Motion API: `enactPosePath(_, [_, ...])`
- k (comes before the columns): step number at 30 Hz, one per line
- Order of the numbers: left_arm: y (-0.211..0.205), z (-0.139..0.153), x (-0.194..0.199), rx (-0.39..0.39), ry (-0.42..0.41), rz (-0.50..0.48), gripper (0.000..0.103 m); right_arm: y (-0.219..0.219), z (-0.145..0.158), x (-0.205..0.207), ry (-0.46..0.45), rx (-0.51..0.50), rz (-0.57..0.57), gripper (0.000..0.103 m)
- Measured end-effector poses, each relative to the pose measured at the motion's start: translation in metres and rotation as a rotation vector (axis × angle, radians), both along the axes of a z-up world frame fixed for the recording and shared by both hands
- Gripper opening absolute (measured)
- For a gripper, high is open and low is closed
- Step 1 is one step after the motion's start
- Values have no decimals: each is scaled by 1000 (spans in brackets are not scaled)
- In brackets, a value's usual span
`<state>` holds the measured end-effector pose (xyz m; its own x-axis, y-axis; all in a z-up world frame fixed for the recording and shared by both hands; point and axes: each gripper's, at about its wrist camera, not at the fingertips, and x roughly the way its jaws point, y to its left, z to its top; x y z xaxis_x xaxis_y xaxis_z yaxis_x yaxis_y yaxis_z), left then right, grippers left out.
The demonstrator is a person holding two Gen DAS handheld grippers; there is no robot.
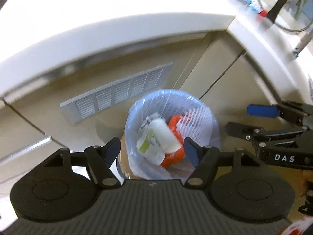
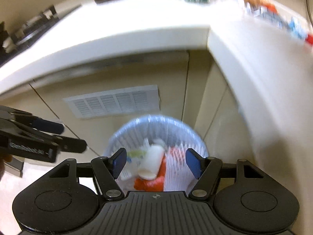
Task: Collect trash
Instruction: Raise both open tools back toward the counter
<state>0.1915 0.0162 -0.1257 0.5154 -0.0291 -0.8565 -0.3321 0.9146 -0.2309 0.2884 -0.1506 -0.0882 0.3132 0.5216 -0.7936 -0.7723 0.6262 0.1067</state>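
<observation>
Trash (image 1: 162, 143) in lined bin (image 1: 205, 105), below both open hand-held grippers

Left gripper (image 1: 152, 148): matte black body, ribbed grey-black top plate with small pale mark at centre. Two round black housings either side, each with recessed disc. Angled black linkage arms, silver rivet heads at pivots. Fingers (image 1: 192, 151) faced with dark blue ribbed pads.

Right gripper (image 2: 154, 161): same build; ribbed plate bearing a small crosshair mark, twin round housings, silver pivot pins, brighter blue ribbed pads on fingers (image 2: 192, 163).

Seen from opposite camera: white lettering "DAS" on right unit's black side, small screws along linkage, one blue-sleeved finger. White lettering on left unit's side, blurred, illegible.
</observation>
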Motion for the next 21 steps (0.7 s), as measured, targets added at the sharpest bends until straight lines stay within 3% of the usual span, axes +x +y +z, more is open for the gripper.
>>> enactPosePath(13, [-16,79,-2,57,-201,-84,68,-15,90,-8,-236,167,24,67])
enactPosePath(21, [-22,116,26,101,-305,-99,69,-32,115,34,-315,193,-75,67])
